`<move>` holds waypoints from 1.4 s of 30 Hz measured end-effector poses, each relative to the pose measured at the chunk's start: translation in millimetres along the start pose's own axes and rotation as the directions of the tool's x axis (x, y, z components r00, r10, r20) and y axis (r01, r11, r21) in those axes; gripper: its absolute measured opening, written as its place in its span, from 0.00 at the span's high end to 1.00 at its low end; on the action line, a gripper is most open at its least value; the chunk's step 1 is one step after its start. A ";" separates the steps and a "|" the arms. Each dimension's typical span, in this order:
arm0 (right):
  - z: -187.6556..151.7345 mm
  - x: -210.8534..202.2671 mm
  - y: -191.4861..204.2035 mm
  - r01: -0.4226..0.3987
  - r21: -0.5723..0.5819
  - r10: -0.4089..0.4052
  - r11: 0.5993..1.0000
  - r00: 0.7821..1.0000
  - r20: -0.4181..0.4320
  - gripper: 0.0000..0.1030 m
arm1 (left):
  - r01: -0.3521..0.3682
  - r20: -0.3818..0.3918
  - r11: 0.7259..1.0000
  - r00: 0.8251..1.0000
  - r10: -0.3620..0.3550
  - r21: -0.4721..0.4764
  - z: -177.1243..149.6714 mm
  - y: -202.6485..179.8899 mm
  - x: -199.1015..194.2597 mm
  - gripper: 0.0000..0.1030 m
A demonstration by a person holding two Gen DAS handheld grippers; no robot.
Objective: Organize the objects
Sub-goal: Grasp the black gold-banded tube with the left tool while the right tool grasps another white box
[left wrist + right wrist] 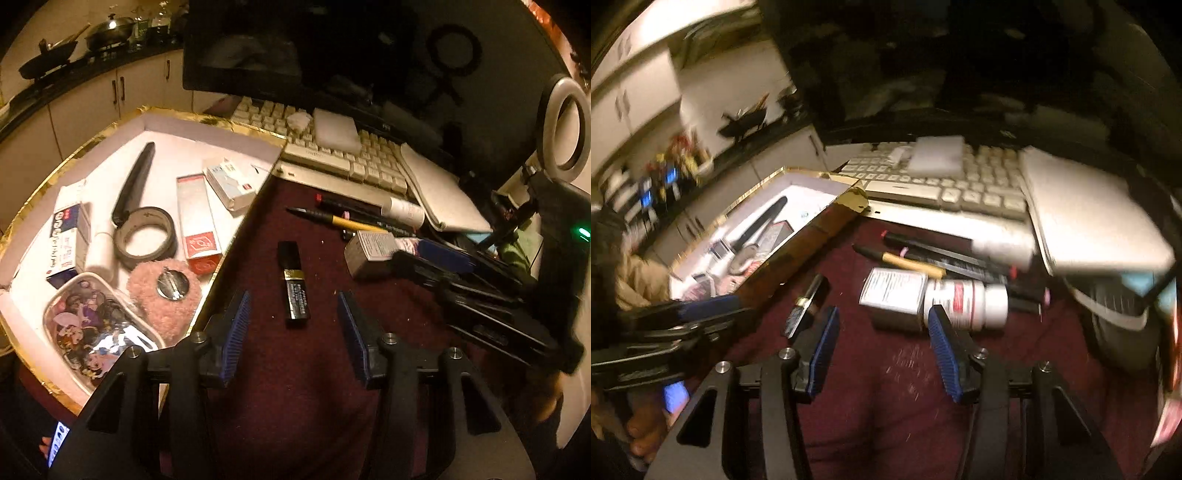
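A black and gold lipstick tube point(293, 280) lies on the maroon cloth, just ahead of my open, empty left gripper point(293, 325). It also shows in the right wrist view point(807, 304). A gold-edged white box point(207, 122) at the left holds a tape roll point(146, 236), cartons, a black pen, a pink fuzzy item and a cartoon pouch. My right gripper point(882, 332) is open and empty, close to a white pill bottle point(967, 302) and a small grey carton point(894, 293). Pens point(916, 262) lie behind them.
A beige keyboard point(332, 155) with a white block on it lies behind, under a dark monitor point(332, 48). A white notebook point(1089, 218) sits at the right. A ring light point(565, 125) stands far right. The right wrist view is blurred.
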State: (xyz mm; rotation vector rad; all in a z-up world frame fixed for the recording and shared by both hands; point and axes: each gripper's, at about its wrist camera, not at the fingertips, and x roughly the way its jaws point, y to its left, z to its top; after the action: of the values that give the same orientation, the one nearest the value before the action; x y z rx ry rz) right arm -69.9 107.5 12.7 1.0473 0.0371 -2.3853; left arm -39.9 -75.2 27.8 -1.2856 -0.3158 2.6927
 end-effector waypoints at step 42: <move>-33.1 17.8 -31.9 -0.113 0.120 0.116 0.986 0.993 -0.017 0.65 | -0.217 -0.065 0.967 0.972 0.227 0.134 18.0 -34.5 60.1 0.53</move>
State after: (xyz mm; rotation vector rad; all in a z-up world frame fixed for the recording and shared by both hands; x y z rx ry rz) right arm -72.7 134.3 -28.6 1.1020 -0.1550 -2.2951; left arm -90.2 -31.1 2.2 -1.4647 0.0101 2.7772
